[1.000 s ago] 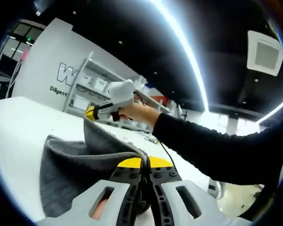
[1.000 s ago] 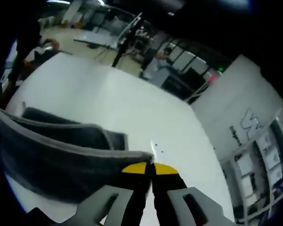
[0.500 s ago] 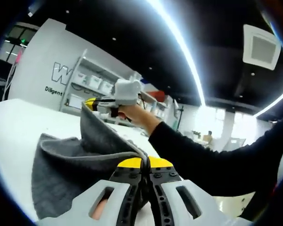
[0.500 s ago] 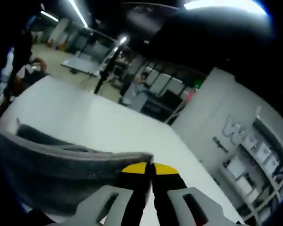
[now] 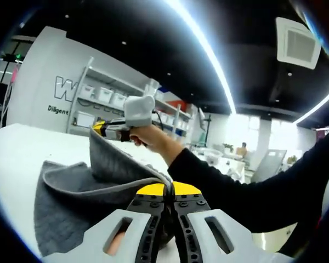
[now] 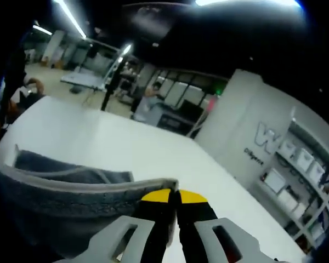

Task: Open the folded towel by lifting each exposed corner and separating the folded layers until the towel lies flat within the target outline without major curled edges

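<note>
You're mid-unfold, not near done. The white table (image 6: 126,148) is large, smooth and matte, and no target outline is visible on the part you can see, so I can't judge placement against it.

The towel (image 5: 71,197) is grey, soft knit or terry with a thick hemmed edge. It is partly lifted: the lower portion rests on the table in a rounded, bunched fold, while one layer rises as a sloping sheet between your two tools. In the right gripper view the towel (image 6: 60,197) runs as a long curved band from the jaws out to the left, with a second layer lying flat on the table behind it. My read is that the layers are separating but nothing lies flat yet, so the spread, the lay-down and the edge smoothing are all left.

The left tool (image 5: 165,189) is clenched on the towel's hem, yellow tips together with fabric pinched between them. The right tool (image 6: 172,196) is likewise clamped on the towel edge. In the left gripper view you see the right tool (image 5: 101,127) held high in your hand (image 5: 148,137), pinching the raised corner, dark sleeve (image 5: 247,181) behind.

The hem looks stiff enough to curl, so watch it when you lay down.
</note>
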